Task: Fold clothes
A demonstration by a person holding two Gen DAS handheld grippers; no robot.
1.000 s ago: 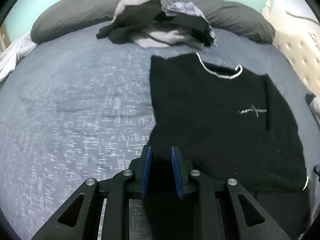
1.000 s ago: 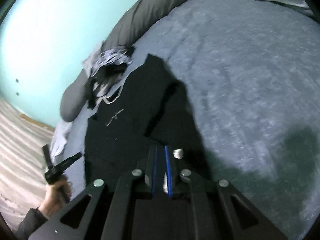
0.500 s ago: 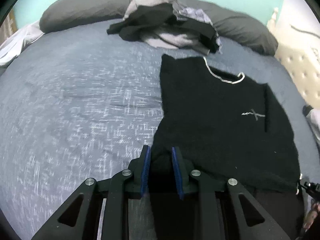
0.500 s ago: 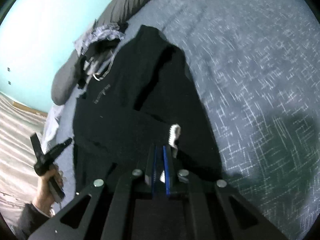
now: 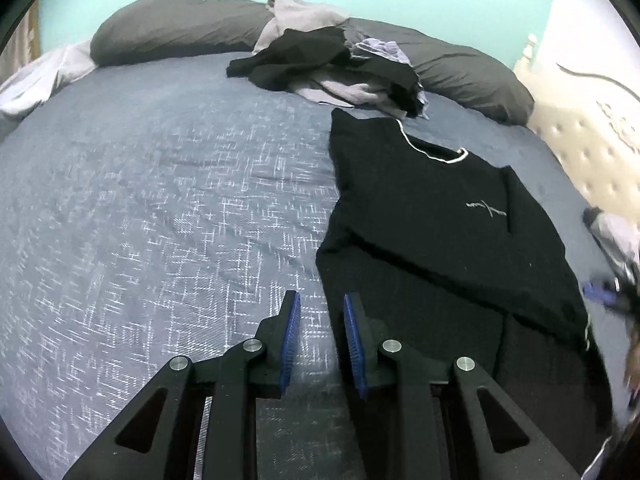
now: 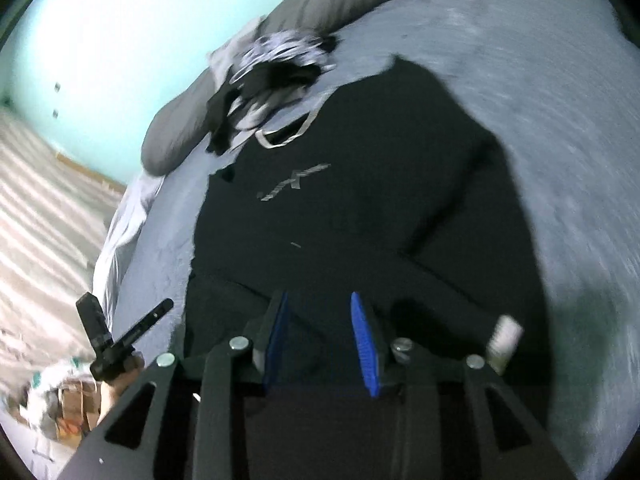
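Sweater [image 5: 432, 232], black, pale-trimmed collar: it lay flat on the blue bedspread [image 5: 168, 200], ahead and to the right of your left tongs [image 5: 318, 320], directly ahead of and under your right tongs [image 6: 320, 320]. A sleeve lay folded slantwise across its lower body, the pale cuff [image 6: 505, 336] dropped just right of the right tongs.

Change noted: a second before, your right tongs were clenched on that cuff; now their jaws were opening, nothing between them. My reading: sleeve fold placed, next fold due.

Left tongs: released, blue pads apart over bare bedspread beside the sweater's near edge, where half a second back they stood over the black cloth.

Pose: both tongs angled downward toward the bed; right view rolled markedly.

Unfolded clothes pile [image 5: 340, 68] lay far ahead, against the grey pillows [image 5: 172, 24].
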